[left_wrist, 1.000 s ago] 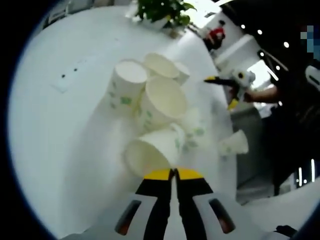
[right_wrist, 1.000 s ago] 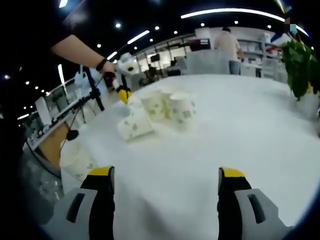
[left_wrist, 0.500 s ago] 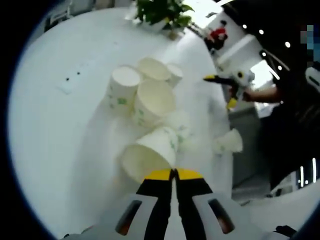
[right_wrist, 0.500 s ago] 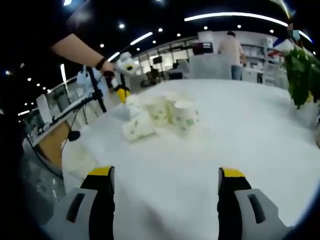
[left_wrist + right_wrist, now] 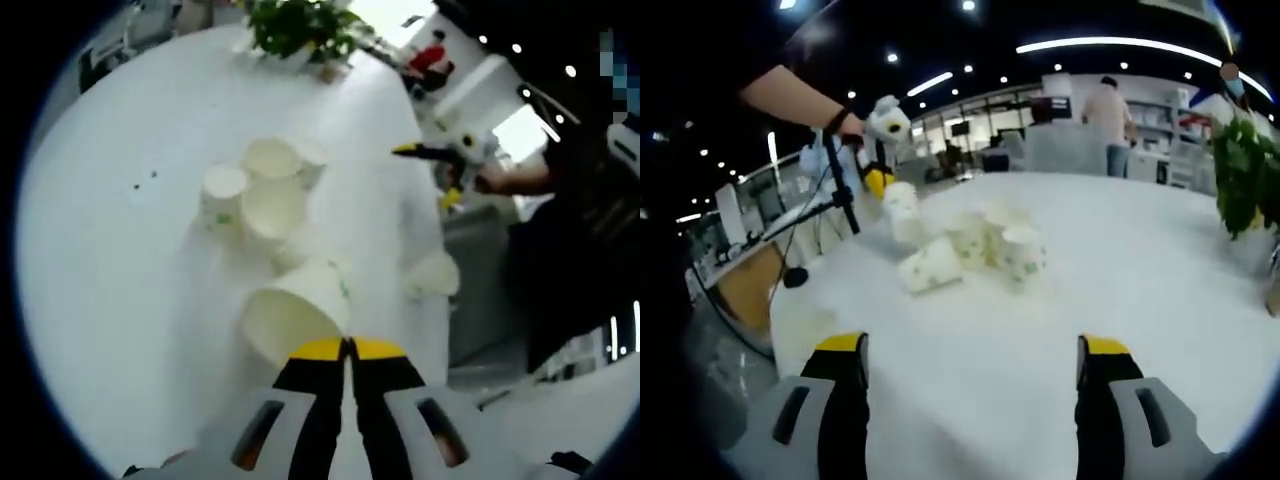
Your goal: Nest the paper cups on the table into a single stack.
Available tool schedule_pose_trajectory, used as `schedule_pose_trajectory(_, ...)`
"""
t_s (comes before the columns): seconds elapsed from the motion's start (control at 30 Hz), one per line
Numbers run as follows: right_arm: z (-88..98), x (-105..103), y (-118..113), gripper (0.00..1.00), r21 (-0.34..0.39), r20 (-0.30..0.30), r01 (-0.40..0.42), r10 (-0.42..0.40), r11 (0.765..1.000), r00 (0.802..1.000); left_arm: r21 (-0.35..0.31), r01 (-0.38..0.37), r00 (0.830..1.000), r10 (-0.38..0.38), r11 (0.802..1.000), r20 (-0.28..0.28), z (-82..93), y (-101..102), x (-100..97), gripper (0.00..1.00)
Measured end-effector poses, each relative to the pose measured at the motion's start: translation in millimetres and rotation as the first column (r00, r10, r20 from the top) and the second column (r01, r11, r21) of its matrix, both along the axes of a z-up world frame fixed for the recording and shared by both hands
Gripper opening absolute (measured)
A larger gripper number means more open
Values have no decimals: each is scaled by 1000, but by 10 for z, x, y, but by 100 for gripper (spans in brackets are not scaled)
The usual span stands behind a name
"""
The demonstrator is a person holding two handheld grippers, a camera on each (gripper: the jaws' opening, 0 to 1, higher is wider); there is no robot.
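My left gripper [image 5: 348, 350] is shut on the rim of a white paper cup [image 5: 295, 318] with green print, held on its side above the white table [image 5: 110, 280]. Beyond it a cluster of upright cups [image 5: 262, 190] stands together, with a tipped cup [image 5: 308, 245] beside them. Another cup [image 5: 432, 275] lies on its side near the table's edge. In the right gripper view the left gripper [image 5: 878, 180] holds its cup [image 5: 902, 212] above the cluster [image 5: 1002, 243], and a tipped cup [image 5: 930, 268] lies there. My right gripper [image 5: 973, 395] is open, low over the table, holding nothing.
A potted plant [image 5: 295, 25] stands at the table's far end, seen also as leaves [image 5: 1245, 170] at the right. A black stand [image 5: 840, 190] rises beside the table's edge. A person [image 5: 1108, 110] is far behind. Bare tabletop [image 5: 970, 340] lies between my right gripper and the cups.
My left gripper has risen with the cup in it, so the cluster looks smaller and farther below. The right gripper stays open and has drawn back slightly.
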State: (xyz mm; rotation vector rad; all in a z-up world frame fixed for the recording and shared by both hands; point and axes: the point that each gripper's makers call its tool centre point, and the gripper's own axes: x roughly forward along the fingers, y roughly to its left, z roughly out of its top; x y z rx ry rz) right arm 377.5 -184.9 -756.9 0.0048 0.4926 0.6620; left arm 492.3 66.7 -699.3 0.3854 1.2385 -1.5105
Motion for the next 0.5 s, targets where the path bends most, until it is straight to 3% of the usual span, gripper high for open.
schedule_pose_trajectory(0.23,145,-85,57,83,-17,30,-10,10,1000,999,-1,38,998,-37,999,58,371,-14,-118,0)
schedule_pose_trajectory(0.5,256,-228,121,86,-48,60,-6,8,999,998,52,183,971,-189,982,146,868,-43,-412,0)
